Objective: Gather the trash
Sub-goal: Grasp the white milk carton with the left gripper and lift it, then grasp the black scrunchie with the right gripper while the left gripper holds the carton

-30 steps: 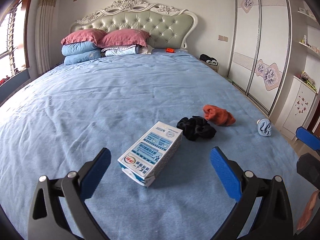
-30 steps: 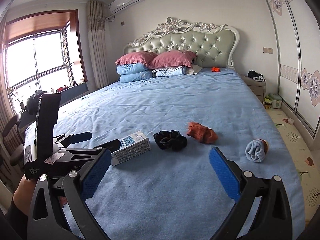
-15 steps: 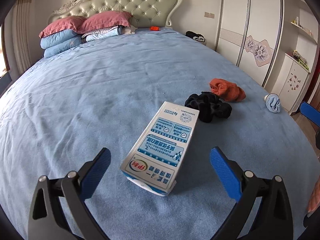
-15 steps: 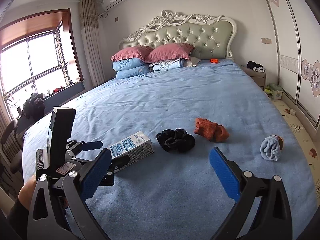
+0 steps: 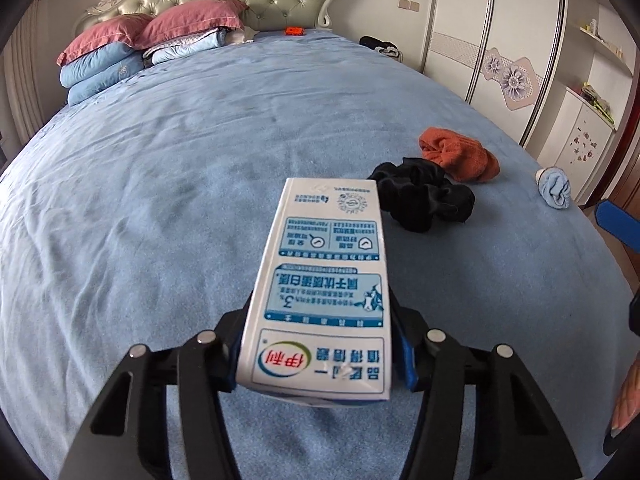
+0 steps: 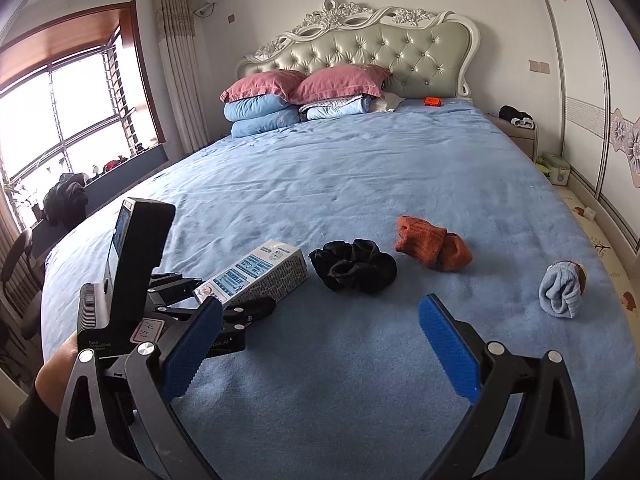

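1. Blue-padded fingers of the left gripper (image 5: 320,354) press against both long sides of a white-and-blue milk carton (image 5: 326,292), clamping it near its printed end; the carton lies lengthwise between them and points straight ahead.
2. Whether the carton rests on the blue bedspread (image 5: 160,200) or is raised off it cannot be told.
3. Just beyond the carton's far end, to the right of the fingers, sits a crumpled black sock bundle (image 5: 424,200); an orange sock (image 5: 460,154) lies just behind that, touching or nearly so.
4. Farther right, well apart from both, lies a rolled light-blue sock (image 5: 554,188) near the bed's edge.
5. Wide apart and holding nothing, the fingers of the right gripper (image 6: 320,354) hover over bare bedspread, their blue pads (image 6: 448,350) facing each other.
6. Ahead and to the left of those fingers, the left gripper (image 6: 236,304) shows with the carton (image 6: 260,274) in its grip.
7. Far ahead, pink and blue pillows (image 6: 280,100) are stacked against a tufted headboard (image 6: 400,52).
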Action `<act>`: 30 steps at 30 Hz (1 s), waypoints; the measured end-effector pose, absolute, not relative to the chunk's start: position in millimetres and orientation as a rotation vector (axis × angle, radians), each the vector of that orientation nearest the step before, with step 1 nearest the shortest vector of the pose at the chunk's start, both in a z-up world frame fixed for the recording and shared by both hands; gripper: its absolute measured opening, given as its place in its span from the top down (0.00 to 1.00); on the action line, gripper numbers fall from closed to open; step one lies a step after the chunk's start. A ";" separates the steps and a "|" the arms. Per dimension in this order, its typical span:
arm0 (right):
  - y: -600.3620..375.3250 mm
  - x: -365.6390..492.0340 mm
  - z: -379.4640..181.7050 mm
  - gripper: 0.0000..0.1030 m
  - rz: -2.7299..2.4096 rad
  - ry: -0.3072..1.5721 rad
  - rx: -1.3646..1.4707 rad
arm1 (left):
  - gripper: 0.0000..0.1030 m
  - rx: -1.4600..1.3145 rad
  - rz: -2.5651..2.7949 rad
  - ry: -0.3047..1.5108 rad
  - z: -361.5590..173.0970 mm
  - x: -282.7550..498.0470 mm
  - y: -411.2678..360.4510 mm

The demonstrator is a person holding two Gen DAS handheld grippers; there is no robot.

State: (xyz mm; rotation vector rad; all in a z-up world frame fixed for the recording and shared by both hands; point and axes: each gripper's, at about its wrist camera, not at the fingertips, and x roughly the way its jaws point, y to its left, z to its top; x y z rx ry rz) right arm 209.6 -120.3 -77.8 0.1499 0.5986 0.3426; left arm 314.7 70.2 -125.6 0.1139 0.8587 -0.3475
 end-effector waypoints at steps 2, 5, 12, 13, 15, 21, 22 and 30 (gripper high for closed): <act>-120.6 217.7 -79.6 0.08 0.364 0.618 0.167 | 0.48 0.078 -0.325 0.846 -120.8 315.4 77.5; -119.7 232.6 -82.6 0.08 0.386 0.650 0.188 | 0.48 0.036 -0.311 0.835 -116.2 318.0 87.5; -110.3 270.1 -97.8 0.09 0.371 0.725 0.152 | 0.48 -0.005 -0.310 0.815 -109.8 323.8 93.7; -109.8 276.9 -100.3 0.09 0.370 0.734 0.154 | 0.48 -0.008 -0.306 0.814 -109.5 324.4 93.6; -110.1 292.9 -108.0 0.09 0.348 0.775 0.158 | 0.48 -0.011 -0.300 0.817 -110.2 325.7 93.1; -114.4 328.7 -131.6 0.22 0.327 0.894 0.201 | 0.48 -0.031 -0.318 0.828 -114.9 328.1 94.7; -114.5 333.0 -135.6 0.31 0.337 0.921 0.211 | 0.48 -0.035 -0.321 0.830 -115.2 329.2 95.8; -118.6 318.8 -128.9 0.84 0.360 0.893 0.153 | 0.48 -0.052 -0.322 0.794 -106.5 321.6 96.3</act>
